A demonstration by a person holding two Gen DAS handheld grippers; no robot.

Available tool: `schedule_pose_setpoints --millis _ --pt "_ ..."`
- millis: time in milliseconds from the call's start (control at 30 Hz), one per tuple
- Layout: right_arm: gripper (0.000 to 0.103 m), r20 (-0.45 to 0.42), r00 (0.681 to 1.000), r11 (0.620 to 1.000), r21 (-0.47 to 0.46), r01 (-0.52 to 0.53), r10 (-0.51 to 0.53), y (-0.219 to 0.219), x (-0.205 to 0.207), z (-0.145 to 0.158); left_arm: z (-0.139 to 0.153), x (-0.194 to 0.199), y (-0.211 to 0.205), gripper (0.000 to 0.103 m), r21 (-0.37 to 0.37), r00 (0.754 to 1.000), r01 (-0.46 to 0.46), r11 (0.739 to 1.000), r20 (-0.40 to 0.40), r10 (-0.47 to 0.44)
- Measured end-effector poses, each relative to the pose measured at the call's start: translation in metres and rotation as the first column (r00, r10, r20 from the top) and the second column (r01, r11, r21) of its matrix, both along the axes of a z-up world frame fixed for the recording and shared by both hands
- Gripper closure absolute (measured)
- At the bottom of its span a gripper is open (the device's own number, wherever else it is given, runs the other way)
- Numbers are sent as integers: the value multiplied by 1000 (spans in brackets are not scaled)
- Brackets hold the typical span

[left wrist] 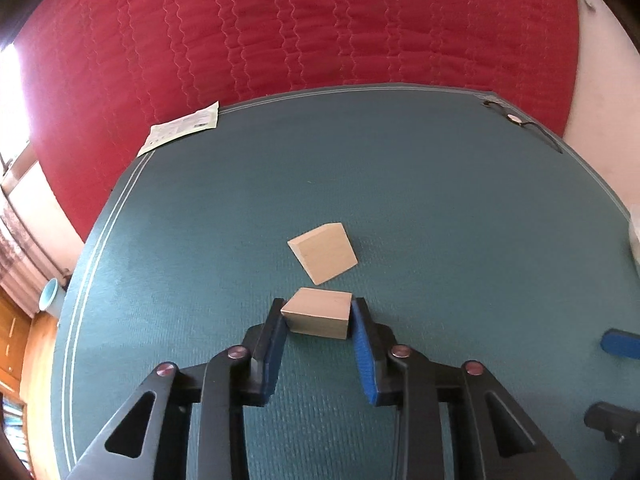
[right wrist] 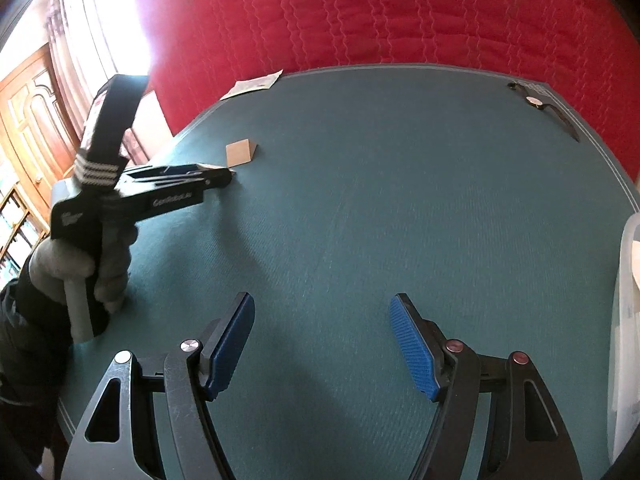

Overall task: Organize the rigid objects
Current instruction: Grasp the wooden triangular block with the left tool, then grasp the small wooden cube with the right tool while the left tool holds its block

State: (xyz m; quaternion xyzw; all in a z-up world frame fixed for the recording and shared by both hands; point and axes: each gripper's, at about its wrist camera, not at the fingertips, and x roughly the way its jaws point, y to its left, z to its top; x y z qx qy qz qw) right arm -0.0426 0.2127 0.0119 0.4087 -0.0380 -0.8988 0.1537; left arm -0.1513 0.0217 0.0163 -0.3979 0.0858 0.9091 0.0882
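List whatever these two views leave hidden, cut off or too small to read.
- Clear bin, right wrist view: cut off by the right edge, so its contents are unclear.
- Leaflet, left wrist view: print too small to read.
- Held wooden block, right wrist view: almost wholly hidden behind the left tongs.
- Right tongs, left wrist view: only a blue pad shows at the right edge.
- Wristwatch: dial too small to read.

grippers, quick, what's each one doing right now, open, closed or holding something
Left gripper: closed on the nearer wooden block, pads against its two sides.
Right gripper: open, nothing between its fingers, only the green mat below.
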Motion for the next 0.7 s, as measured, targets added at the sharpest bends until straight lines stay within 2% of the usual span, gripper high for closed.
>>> schedule_pose_setpoints --millis 133,300,533,633,700 --pt "32 14 1000 1000 -19 -4 4 -6 -16 7 1 3 -11 70 40 999 -41 998 12 40" --pt "32 -23 999 999 -13 -37 36 -28 -42 13 6 13 -28 70 26 991 -129 991 -18 130" --pt "32 -34 994 995 -6 -102 102 -69 -88 9 6 21 -58 70 -5 959 -281 960 -52 280" --pt "33 -38 992 993 -1 -118 118 -85 -104 9 4 19 -71 70 31 944 -328 944 -28 329" --pt "38 -39 991 992 -2 -129 129 -95 -116 8 4 19 -74 70 39 940 -338 940 -25 339"
